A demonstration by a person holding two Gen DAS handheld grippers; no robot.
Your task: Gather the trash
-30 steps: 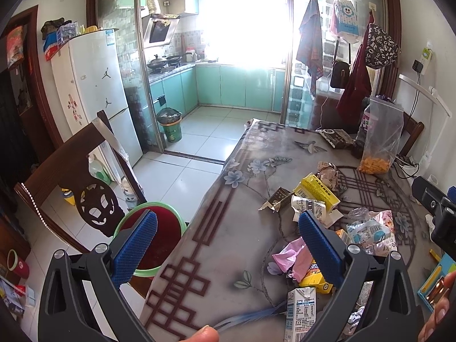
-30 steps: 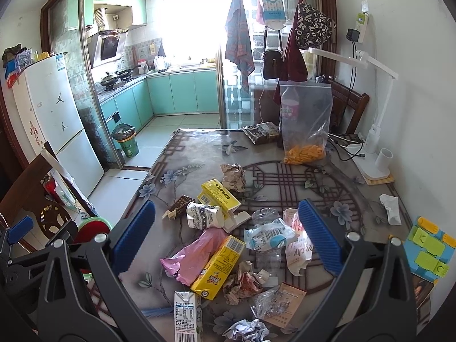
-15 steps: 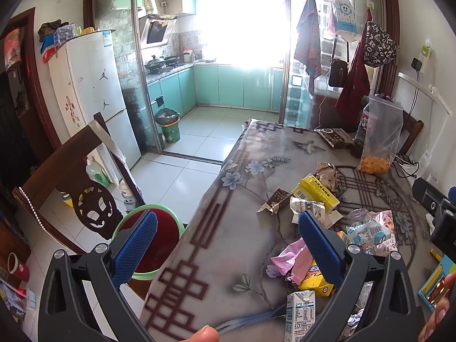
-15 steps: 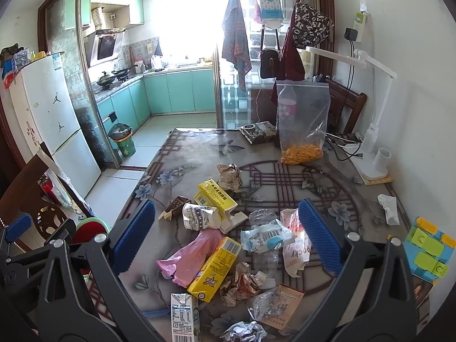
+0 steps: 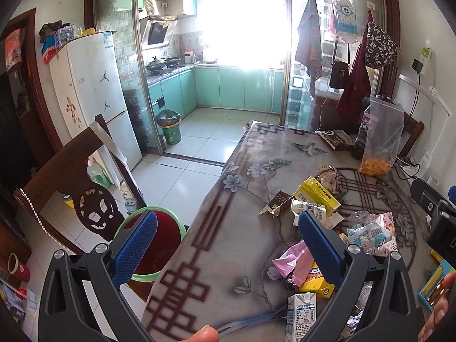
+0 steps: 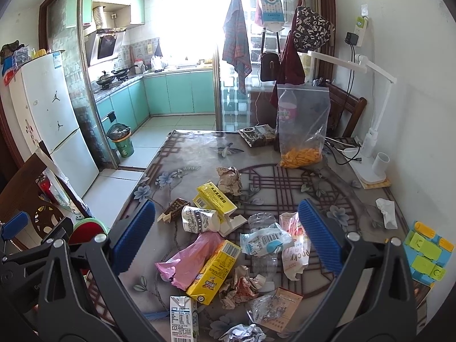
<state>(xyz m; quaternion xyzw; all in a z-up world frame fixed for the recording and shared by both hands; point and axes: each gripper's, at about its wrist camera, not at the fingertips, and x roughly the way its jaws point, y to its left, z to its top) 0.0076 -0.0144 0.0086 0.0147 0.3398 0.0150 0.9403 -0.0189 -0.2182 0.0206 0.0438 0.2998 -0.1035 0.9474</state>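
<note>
A: Item one, grippers?
B: Left gripper, jaws spread wide, nothing between them; it hung over the table's left edge in the lower middle of the left wrist view. Right gripper, jaws equally wide and empty, above the litter in the lower middle of the right wrist view.

A: Item two, trash?
B: Scattered on the table, lower centre of the right wrist view: yellow carton lying against a pink bag; second yellow carton higher up, beside a crumpled paper ball; printed paper cup on its side; crushed clear bottle; white milk carton upright at the bottom edge; white tissue apart at right.

A: Item three, receptacle?
B: Green-rimmed red bin on the floor, lower left of the left wrist view, just beside the table's left edge and near a dark wooden chair.

A: Item four, open room?
B: The table's left strip and far end lay bare of litter. Tiled floor was open toward the kitchen, upper centre. Zip bag of orange snacks and white desk lamp occupied the upper right, against the wall.
</note>
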